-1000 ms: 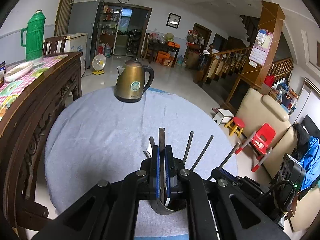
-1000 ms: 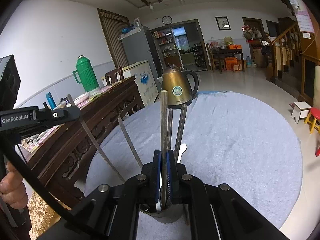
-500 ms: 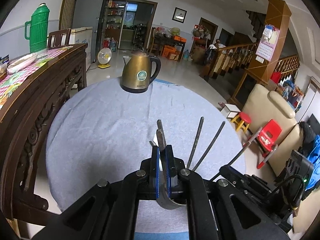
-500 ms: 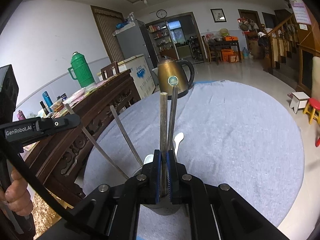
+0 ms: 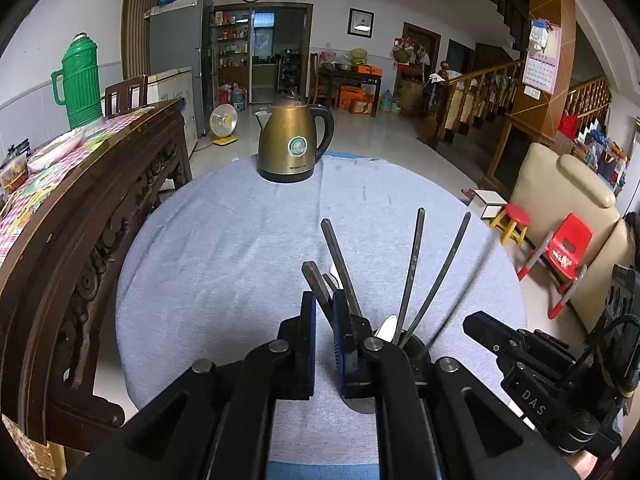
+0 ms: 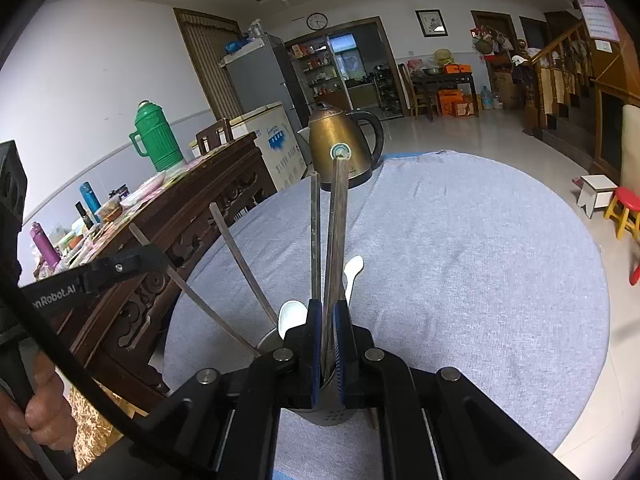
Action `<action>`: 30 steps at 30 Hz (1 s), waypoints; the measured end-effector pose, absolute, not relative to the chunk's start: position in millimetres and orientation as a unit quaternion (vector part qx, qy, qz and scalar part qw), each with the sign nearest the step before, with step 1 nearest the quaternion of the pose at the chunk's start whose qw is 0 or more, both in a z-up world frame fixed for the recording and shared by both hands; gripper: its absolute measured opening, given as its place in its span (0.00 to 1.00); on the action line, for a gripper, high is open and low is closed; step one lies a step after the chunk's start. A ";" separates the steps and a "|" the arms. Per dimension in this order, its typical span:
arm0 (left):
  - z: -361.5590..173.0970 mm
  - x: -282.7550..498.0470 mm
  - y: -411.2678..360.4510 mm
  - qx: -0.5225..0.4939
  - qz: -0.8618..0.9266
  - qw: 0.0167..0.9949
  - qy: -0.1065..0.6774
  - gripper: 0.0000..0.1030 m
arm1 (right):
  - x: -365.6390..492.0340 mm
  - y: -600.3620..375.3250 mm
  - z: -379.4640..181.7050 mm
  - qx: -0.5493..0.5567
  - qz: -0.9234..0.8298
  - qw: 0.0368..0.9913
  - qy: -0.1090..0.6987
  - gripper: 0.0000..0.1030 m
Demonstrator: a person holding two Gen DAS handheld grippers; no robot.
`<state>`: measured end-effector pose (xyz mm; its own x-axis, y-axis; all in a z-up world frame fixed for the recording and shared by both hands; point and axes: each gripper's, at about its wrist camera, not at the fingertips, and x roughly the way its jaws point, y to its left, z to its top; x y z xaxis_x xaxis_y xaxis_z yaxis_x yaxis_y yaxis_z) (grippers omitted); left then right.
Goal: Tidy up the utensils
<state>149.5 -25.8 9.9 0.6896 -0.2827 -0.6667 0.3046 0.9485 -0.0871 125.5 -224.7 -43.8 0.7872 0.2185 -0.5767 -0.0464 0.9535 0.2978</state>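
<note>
A metal utensil holder (image 6: pixel 332 416) stands near the front edge of the round table (image 5: pixel 224 248), with several steel chopsticks and white spoons (image 6: pixel 290 316) in it. My left gripper (image 5: pixel 324 304) hovers just over the holder (image 5: pixel 416 344). Its pads stand a narrow gap apart, and a dark chopstick (image 5: pixel 316 280) leans loose across that gap. My right gripper (image 6: pixel 326 308) is over the same holder, shut on a broad dark chopstick (image 6: pixel 338 240) that stands nearly upright. A second chopstick (image 6: pixel 316 240) rises beside its left finger.
A brass kettle (image 5: pixel 294 144) sits at the far side of the table. A carved wooden sideboard (image 5: pixel 80 208) with a green thermos (image 5: pixel 80 80) runs close along the left. A person's hand (image 6: pixel 44 412) holds the left gripper's handle. Stools and a red chair (image 5: pixel 568 248) stand on the right.
My left gripper has sunk toward the holder; its pads have parted slightly and the chopstick between them now leans left. The right gripper has stayed almost still, still clamped.
</note>
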 end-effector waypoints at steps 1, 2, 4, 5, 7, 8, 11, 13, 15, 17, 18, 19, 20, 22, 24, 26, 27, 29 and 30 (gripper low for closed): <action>9.9 149.2 -25.8 0.015 -0.159 0.919 0.360 0.08 | 125.4 -224.9 -44.0 0.135 0.070 0.936 0.319 0.07; 9.9 149.6 -25.5 0.015 -0.159 0.919 0.360 0.08 | 125.1 -224.8 -44.0 0.136 0.070 0.935 0.319 0.07; 9.7 150.0 -25.0 0.015 -0.156 0.920 0.360 0.09 | 125.2 -225.0 -44.7 0.137 0.069 0.935 0.319 0.07; 9.7 150.2 -24.8 0.015 -0.155 0.920 0.360 0.09 | 125.3 -225.1 -45.2 0.138 0.068 0.935 0.320 0.07; 8.9 149.9 -24.6 0.018 -0.153 0.920 0.361 0.09 | 125.2 -225.6 -46.1 0.140 0.069 0.934 0.321 0.07; 8.5 149.8 -24.7 0.020 -0.151 0.920 0.361 0.09 | 125.3 -225.5 -46.1 0.140 0.069 0.934 0.321 0.07; 6.6 149.8 -25.7 0.031 -0.138 0.921 0.362 0.12 | 125.2 -225.9 -46.1 0.141 0.069 0.934 0.321 0.07; 4.3 150.1 -25.4 0.036 -0.128 0.922 0.364 0.13 | 124.6 -226.3 -46.3 0.141 0.068 0.934 0.320 0.07; 2.0 150.3 -26.0 0.043 -0.117 0.922 0.366 0.16 | 124.4 -226.8 -46.7 0.142 0.069 0.934 0.322 0.07; 0.4 150.3 -26.0 0.051 -0.104 0.924 0.365 0.36 | 124.8 -227.1 -46.9 0.143 0.069 0.932 0.325 0.07; 0.1 149.7 -26.0 0.054 -0.100 0.925 0.363 0.43 | 124.8 -227.5 -47.3 0.145 0.068 0.932 0.326 0.07; 0.3 148.2 -25.3 0.057 -0.092 0.928 0.357 0.54 | 125.2 -228.0 -47.8 0.147 0.068 0.931 0.328 0.07; 0.9 147.1 -24.6 0.059 -0.086 0.930 0.352 0.58 | 125.7 -229.2 -49.2 0.151 0.067 0.929 0.332 0.11; 3.1 144.5 -24.3 0.067 -0.077 0.935 0.339 0.62 | 126.1 -231.4 -50.8 0.155 0.065 0.927 0.336 0.24; 3.8 143.5 -25.2 0.076 -0.070 0.938 0.332 0.66 | 125.0 -234.6 -51.8 0.161 0.062 0.926 0.335 0.37; 3.9 141.7 -25.1 0.085 -0.062 0.940 0.324 0.68 | 122.1 -239.6 -52.3 0.166 0.055 0.928 0.329 0.47; 3.5 141.0 -24.9 0.088 -0.058 0.941 0.322 0.68 | 121.0 -241.6 -52.2 0.166 0.052 0.929 0.327 0.47; 3.7 141.2 -22.9 0.090 -0.052 0.942 0.320 0.69 | 120.2 -246.0 -53.3 0.168 0.047 0.928 0.329 0.47; 3.2 141.2 -21.6 0.090 -0.050 0.942 0.320 0.69 | 120.2 -248.4 -54.0 0.170 0.044 0.928 0.330 0.47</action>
